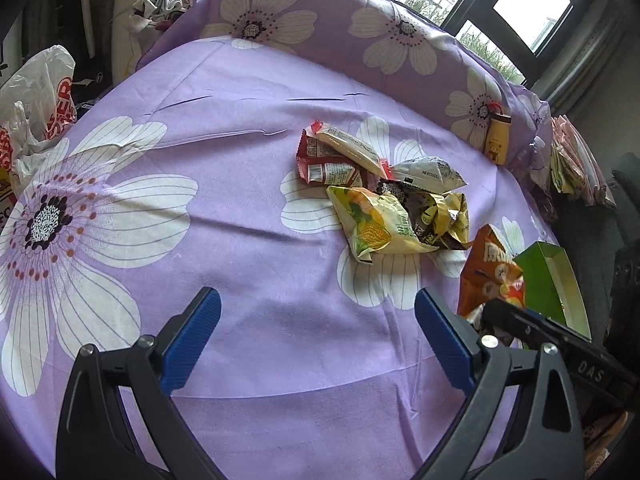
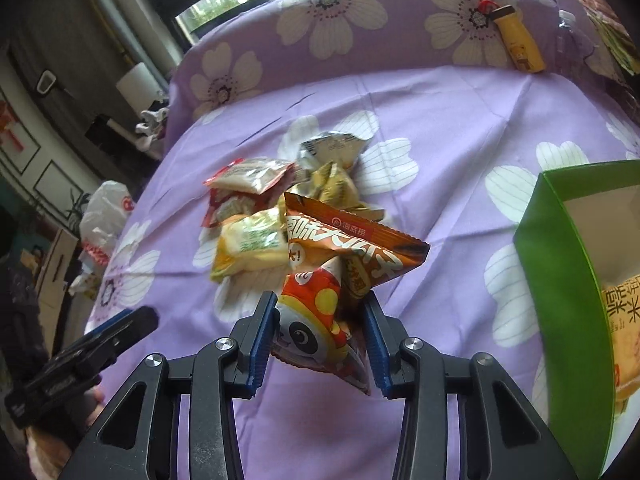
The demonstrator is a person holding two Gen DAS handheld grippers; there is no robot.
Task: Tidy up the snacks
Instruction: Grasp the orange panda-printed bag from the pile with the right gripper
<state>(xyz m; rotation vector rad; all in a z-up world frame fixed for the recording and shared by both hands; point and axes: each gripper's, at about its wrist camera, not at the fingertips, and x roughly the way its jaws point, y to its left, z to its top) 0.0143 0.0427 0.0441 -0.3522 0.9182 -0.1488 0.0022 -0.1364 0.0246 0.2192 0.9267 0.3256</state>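
Right gripper [image 2: 319, 340] grips the orange packet [image 2: 340, 256] left of the green box [image 2: 560, 280], which holds one packet [image 2: 624, 320]; left gripper [image 1: 318, 336] gapes over bare sheet [image 1: 240, 160].

Five snack packets lie in one pile [image 1: 384, 192] on the purple flowered sheet [image 1: 224, 184]. One orange packet [image 2: 340, 264] is apart from it. There is one green box [image 2: 560, 280], one small yellow bottle [image 1: 497, 140], and one white plastic bag [image 1: 40, 96].
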